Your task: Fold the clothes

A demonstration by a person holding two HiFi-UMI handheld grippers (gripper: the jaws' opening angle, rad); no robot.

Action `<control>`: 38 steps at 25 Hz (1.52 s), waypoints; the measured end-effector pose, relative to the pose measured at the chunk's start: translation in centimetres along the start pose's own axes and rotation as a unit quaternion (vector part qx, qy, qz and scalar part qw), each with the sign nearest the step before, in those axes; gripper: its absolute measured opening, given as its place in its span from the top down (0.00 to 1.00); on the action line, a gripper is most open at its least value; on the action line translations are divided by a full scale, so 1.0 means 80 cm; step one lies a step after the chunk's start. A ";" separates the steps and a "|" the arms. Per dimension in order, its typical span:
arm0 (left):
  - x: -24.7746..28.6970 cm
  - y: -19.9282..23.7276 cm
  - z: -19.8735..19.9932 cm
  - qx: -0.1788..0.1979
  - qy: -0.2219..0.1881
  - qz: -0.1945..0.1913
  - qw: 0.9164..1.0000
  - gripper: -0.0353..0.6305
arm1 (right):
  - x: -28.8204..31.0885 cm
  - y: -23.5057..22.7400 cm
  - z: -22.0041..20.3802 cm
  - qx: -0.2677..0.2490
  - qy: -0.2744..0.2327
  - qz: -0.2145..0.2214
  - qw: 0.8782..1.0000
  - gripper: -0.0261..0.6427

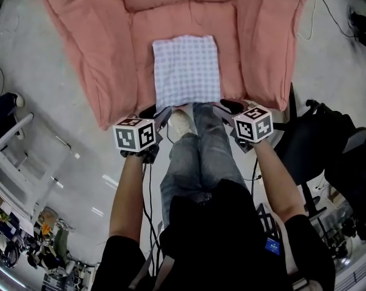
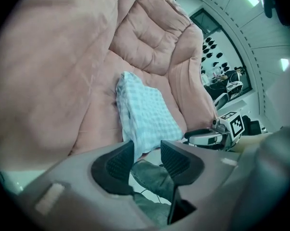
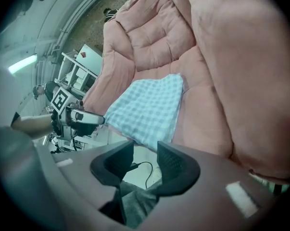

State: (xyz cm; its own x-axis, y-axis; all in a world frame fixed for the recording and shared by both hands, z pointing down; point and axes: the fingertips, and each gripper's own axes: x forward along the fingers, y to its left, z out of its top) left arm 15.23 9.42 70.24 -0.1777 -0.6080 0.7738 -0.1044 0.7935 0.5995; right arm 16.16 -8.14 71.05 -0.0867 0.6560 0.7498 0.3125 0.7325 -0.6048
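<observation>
1. The checked cloth lies folded into a neat rectangle on the seat of the pink padded armchair, in the middle and close to the seat's front edge.
2. In the left gripper view, stacked layers show along the cloth's left side, so it is folded more than once.
3. The left gripper has its jaws apart. Nothing is between the pads, and through the gap I see only the person's jeans and the floor.
4. The right gripper also has its jaws apart and empty. A thin dark cable on the floor shows through the gap.
5. Both grippers are held just short of the seat's front edge, one on each side of the person's legs, and both tilt down towards the chair. Neither touches the cloth.
6. The left marker cube and the right marker cube sit level with each other, just above the forearms.
7. A light-coloured shoe pokes out between the two grippers, right below the front of the chair.
8. A white rack stands well off to the person's left on the grey floor.
</observation>
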 end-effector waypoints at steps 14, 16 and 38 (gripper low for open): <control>-0.161 -0.105 0.064 0.086 -0.097 -0.025 0.991 0.66 | -0.149 0.120 0.091 -0.020 -0.151 -0.018 0.988 0.74; -0.193 -0.134 0.084 0.108 -0.123 -0.024 0.986 0.67 | -0.178 0.145 0.108 -0.034 -0.174 -0.020 0.984 0.74; -0.452 -0.354 0.256 0.240 -0.398 0.043 0.885 0.94 | -0.423 0.322 0.298 -0.205 -0.376 -0.009 0.904 0.88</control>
State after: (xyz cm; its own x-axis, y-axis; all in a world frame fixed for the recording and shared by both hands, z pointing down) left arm 4.59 9.47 21.09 -0.8175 -0.4861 0.3089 -0.4263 0.8713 0.2429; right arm 4.58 -7.15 23.68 -0.6660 0.6953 0.2702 0.6150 0.7168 -0.3286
